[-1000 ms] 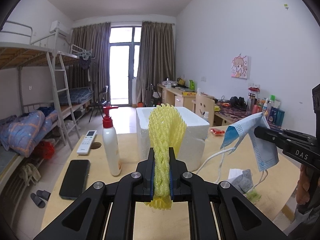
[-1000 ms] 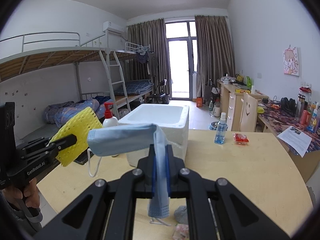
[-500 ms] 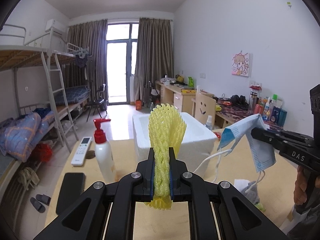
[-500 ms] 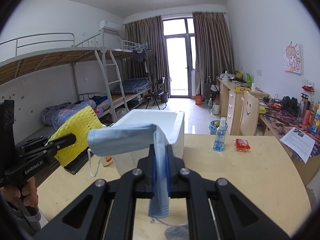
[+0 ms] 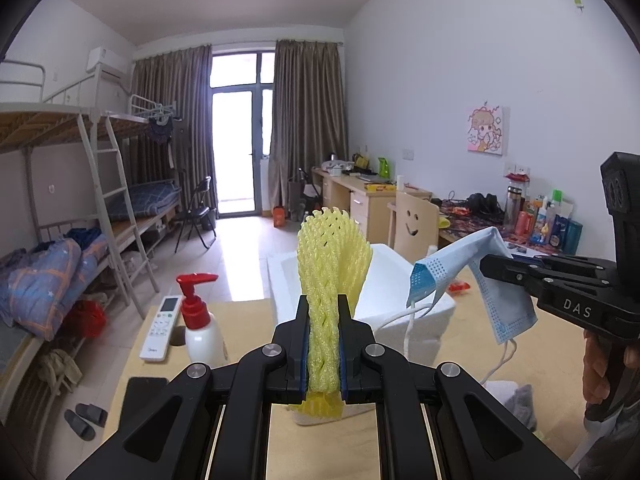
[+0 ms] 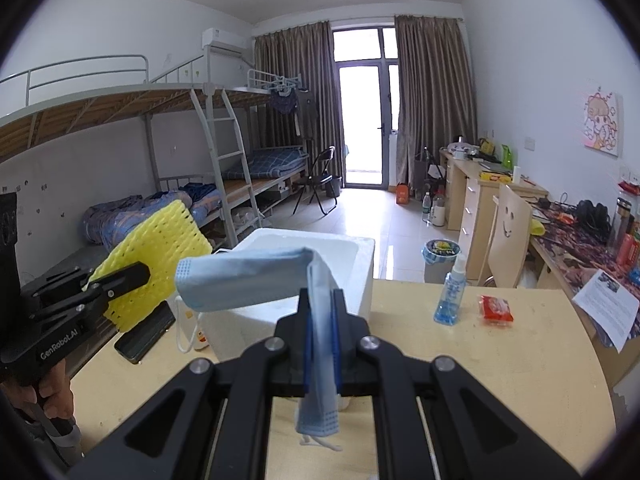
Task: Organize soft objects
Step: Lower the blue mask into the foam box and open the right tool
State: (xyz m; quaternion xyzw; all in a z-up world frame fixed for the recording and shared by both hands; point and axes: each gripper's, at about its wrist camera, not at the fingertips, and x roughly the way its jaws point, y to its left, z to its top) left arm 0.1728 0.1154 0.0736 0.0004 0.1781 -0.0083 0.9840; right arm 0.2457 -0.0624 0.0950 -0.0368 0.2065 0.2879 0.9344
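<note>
The left tongs [image 5: 323, 344] are squeezed tight on a yellow foam net [image 5: 332, 264]. The net is soft and full of little holes, and it stands up from the tongs like a fan. The right tongs [image 6: 322, 344] are pinched on a blue face mask [image 6: 248, 284]. The mask folds over to 9 o'clock, and its white ear loops [image 6: 186, 336] hang down.

In the left view the right tongs come in from 3 o'clock with "DAS" [image 5: 577, 308] written in white on the side. A hand [image 5: 604, 364] holds the grip below. In the right view the left tongs come in from 9 o'clock, and their side reads "GenRobot.AI" [image 6: 60, 345].

Past both tongs, at 12 o'clock, a white foam box [image 6: 320, 276] sits on the tan surface [image 6: 500, 360]. Net and mask hang in the air in front of it.

Only the left view shows a white pump bottle [image 5: 202, 332] with a red top, a white remote [image 5: 160, 330] at 10 o'clock and a grey cloth [image 5: 518, 398] at 4 o'clock. Only the right view shows a blue spray bottle [image 6: 450, 292], a red packet [image 6: 496, 309] and a printed paper [image 6: 608, 300], all at 2 o'clock. Its words are too small to read. A black phone [image 6: 146, 332] lies flat below the net.
</note>
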